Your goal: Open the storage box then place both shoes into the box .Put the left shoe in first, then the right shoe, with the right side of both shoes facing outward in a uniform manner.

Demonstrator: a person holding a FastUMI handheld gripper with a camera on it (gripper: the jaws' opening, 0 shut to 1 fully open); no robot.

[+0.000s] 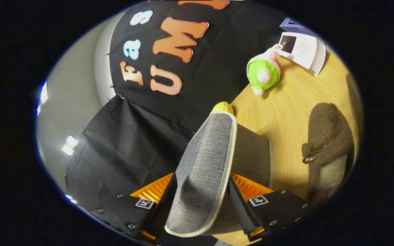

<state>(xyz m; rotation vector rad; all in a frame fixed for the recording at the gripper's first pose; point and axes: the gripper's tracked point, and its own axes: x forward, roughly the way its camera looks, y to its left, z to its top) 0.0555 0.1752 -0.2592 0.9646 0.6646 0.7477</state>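
My gripper (202, 186) is shut on the grey fabric lid (207, 150) of the storage box, both fingers pressing on the flap from either side. The lid has a pale trim and stands lifted and tilted away from the box body (253, 153), whose dark fabric wall shows just behind it. Beside the box, on the wooden table (279, 112), stands a brown fuzzy shoe (327, 130) with a metal buckle. A second brown shape (354, 92) at the rim of the view may be the other shoe; I cannot tell.
A green and pink plush toy (263, 70) lies on the table beyond the box, with an open booklet (303, 48) past it. A small yellow object (222, 106) peeks out behind the lid's tip. The booth's black cloth wall (132, 143) hangs close behind.
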